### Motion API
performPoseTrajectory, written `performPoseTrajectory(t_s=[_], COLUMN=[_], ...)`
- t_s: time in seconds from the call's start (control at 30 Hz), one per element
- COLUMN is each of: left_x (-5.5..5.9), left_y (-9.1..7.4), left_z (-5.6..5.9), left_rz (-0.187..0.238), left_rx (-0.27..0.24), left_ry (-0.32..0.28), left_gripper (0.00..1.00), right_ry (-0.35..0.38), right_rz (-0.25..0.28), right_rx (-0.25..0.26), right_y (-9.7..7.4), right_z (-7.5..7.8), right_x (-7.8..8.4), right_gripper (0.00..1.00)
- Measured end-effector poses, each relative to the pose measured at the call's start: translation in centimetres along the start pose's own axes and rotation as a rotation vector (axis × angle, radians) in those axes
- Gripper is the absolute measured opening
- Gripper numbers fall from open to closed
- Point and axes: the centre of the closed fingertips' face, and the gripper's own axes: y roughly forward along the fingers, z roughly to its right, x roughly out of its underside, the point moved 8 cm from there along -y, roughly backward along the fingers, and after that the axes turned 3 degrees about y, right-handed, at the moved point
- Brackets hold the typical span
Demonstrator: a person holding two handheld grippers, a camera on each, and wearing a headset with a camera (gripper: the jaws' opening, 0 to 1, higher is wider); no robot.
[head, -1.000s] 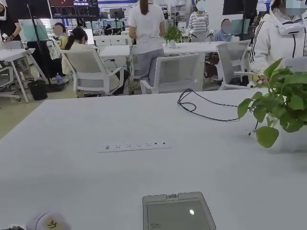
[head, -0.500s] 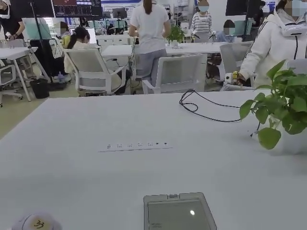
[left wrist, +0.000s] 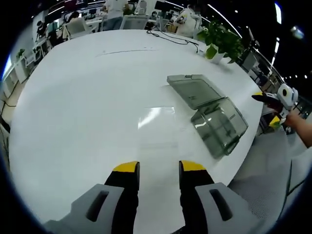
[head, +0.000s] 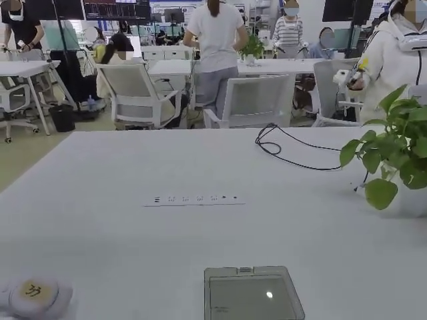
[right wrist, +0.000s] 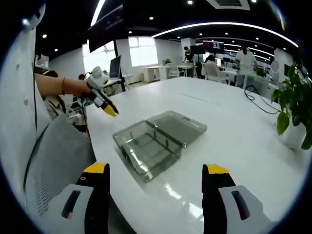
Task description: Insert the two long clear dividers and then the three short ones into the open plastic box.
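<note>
White table top [head: 100, 220] fills the head view. At its near edge lies the flat lid [head: 253, 298] of a see-through grey plastic box. Farther off are a white power strip [head: 193, 199], a looped black cable [head: 293, 152] and, far right, a leafy green plant [head: 393, 157].

In the left gripper view, the left gripper [left wrist: 159, 168] hangs over the near table with its yellow-tipped jaws a little apart and nothing between them. The box [left wrist: 220, 126] lies open to the right, its lid flat on the far side. A thin clear sheet [left wrist: 156, 117] lies just left of it. The right gripper [left wrist: 274, 100] is off the table's right edge.

In the right gripper view, the right gripper's jaws are spread wide and hold nothing. The open box sits just ahead, near the table edge.
</note>
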Motion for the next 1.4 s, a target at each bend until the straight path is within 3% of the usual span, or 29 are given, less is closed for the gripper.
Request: performPoseTrajectory(t_s=[0.3, 0.47, 0.53, 0.7, 1.0, 1.4], left_x=[-1.6, -2.6, -2.9, -3.4, -3.9, -4.5], left_y=[-0.8, -0.8, -0.8, -0.4, 0.2, 0.6], left_z=[3.0, 5.7, 6.8, 9.0, 12.0, 14.4], left_rz=[0.106, 0.167, 0.186, 0.214, 0.251, 0.286], left_rx=[0.101, 0.183, 0.209, 0.260, 0.319, 0.352], left_ry=[-0.057, -0.065, -0.071, -0.061, -0.044, 0.005], left_gripper=[0.30, 0.30, 0.30, 0.30, 0.30, 0.30], right_ry=[0.033, 0.060, 0.085, 0.143, 0.197, 0.357], right_rz=[0.035, 0.055, 0.087, 0.100, 0.114, 0.124], right_rx=[-0.018, -0.025, -0.035, -0.041, -0.056, -0.067], right_y=[0.1, 0.5, 0.7, 1.3, 3.0, 5.6], right_z=[-0.9, -1.6, -2.1, -2.8, -4.3, -5.8], right_x=[-2.7, -4.5, -5.4, -6.7, -7.6, -7.9], right_gripper=[0.65, 0.57, 0.54, 0.46, 0.32, 0.22])
